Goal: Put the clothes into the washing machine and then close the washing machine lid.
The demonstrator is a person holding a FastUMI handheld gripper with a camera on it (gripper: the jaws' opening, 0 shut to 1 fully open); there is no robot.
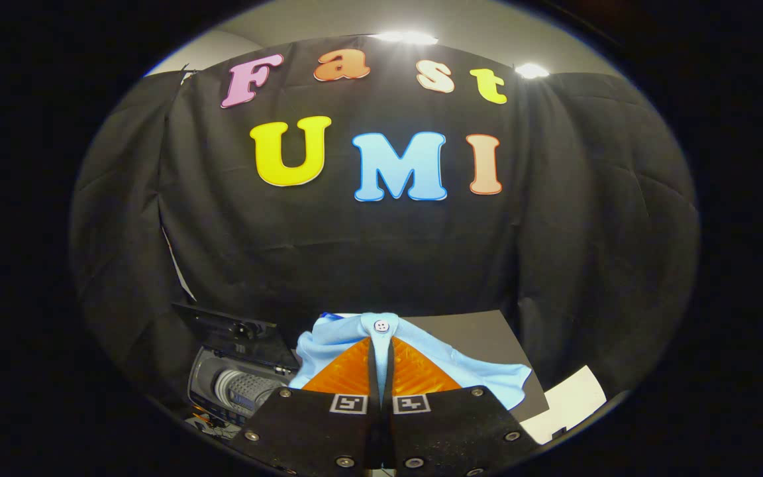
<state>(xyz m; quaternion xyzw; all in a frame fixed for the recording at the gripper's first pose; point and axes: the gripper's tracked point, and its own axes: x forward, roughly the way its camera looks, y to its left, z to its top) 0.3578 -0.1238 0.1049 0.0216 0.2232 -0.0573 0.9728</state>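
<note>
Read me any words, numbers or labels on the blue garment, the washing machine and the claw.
Light blue garment, which the claw is shut on: no print, just a white button.
Square markers on the claw: coded patterns, no letters or numbers.
Washing machine, lid open: any marking is too small and dark to read.

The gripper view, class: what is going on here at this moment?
A person's handheld gripper has its two fingers shut on a light blue garment with a white button, holding it lifted in front of the black booth wall. A small washing machine sits below and to the side of the fingers, its lid raised and its drum showing. The garment is not yet in the machine, and the lid is not yet closed.
</note>
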